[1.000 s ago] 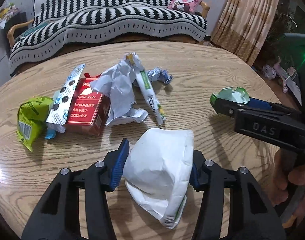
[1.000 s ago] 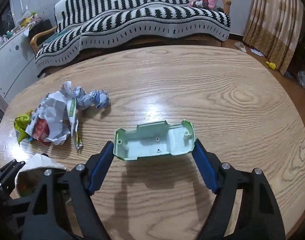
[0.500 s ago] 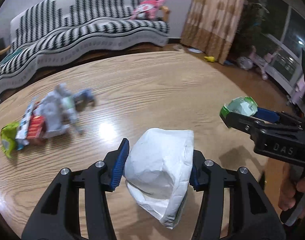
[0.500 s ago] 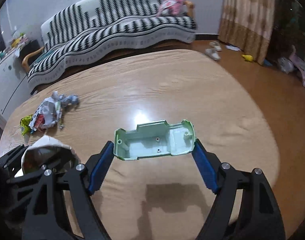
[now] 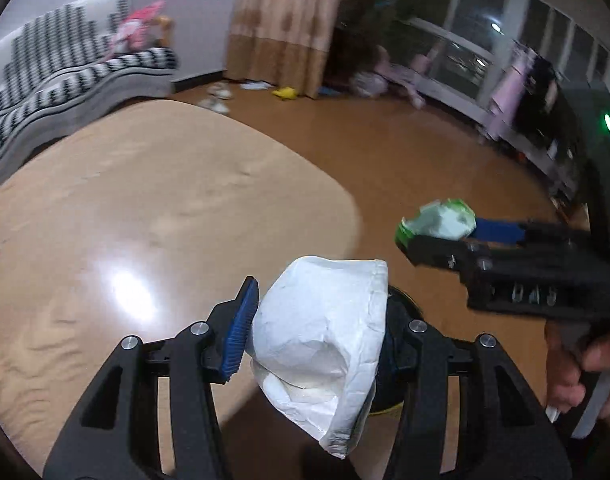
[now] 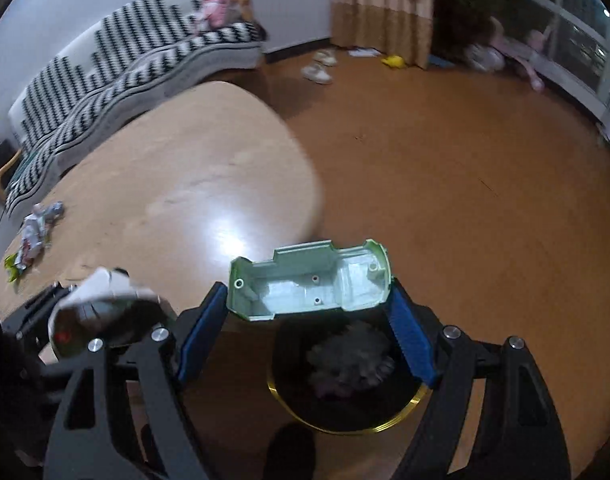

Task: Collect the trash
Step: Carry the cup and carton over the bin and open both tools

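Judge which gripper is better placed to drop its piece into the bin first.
Right, probably. The right gripper holds the green plastic shell just over the black bin, whose mouth lies between its fingers. The left gripper holds the white paper bag with only a sliver of bin visible behind it.

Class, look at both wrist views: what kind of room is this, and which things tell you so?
Most likely a home living room: a sofa under a striped throw, a floor-length curtain, and shoes left on the wooden floor.
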Tool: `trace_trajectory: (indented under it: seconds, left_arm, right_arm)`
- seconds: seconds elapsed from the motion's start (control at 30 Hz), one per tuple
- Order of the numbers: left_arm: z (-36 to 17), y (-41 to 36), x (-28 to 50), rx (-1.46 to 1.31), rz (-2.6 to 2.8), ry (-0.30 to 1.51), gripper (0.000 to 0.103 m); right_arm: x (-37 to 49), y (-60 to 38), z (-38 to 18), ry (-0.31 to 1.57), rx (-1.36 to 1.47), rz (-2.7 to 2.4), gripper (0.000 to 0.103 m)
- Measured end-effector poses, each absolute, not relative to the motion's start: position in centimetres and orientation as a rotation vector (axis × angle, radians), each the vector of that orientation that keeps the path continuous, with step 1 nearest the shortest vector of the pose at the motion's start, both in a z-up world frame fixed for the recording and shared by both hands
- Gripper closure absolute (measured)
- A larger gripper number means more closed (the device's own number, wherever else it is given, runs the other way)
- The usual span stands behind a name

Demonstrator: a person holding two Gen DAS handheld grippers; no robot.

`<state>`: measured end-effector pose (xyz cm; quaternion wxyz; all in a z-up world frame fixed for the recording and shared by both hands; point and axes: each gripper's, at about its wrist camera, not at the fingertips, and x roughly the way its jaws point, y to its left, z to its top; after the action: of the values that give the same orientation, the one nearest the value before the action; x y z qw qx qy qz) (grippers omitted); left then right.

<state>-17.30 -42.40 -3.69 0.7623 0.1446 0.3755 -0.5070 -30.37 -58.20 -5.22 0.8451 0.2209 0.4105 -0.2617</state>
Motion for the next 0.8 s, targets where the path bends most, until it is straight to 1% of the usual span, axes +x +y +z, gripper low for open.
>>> trace_trajectory:
  seconds: [0.17, 0.33, 0.73, 0.77, 0.8]
  left_arm:
    - [-6.7, -45.2, -19.5, 0.396, -1.167, 0.859, 0.052]
    - [-9.0, -46.7, -19.9, 0.448, -1.188, 0.903, 0.052]
    - [-9.5, -47.7, -19.6, 0.431, -1.203, 0.915, 0.052]
    - [-9.6, -47.9, -19.7, 0.429, -1.203, 0.916, 0.050]
    - [-9.5, -48.0, -19.8, 0.429, -1.206, 0.918, 0.041]
  right_arm:
    - [-33.7, -61.2, -8.2, 0.946, 0.560, -0.568, 0.026]
    - [-34.3, -62.0, -9.9, 0.992, 0.581, -0.574, 0.026]
    - [-33.4, -61.8, -9.5, 0.993, 0.572, -0.559, 0.026]
    - [-33.5, -61.9, -9.4, 0.989, 0.574, -0.560, 0.025]
    - [-33.4, -62.0, -9.4, 0.986, 0.574, -0.565, 0.025]
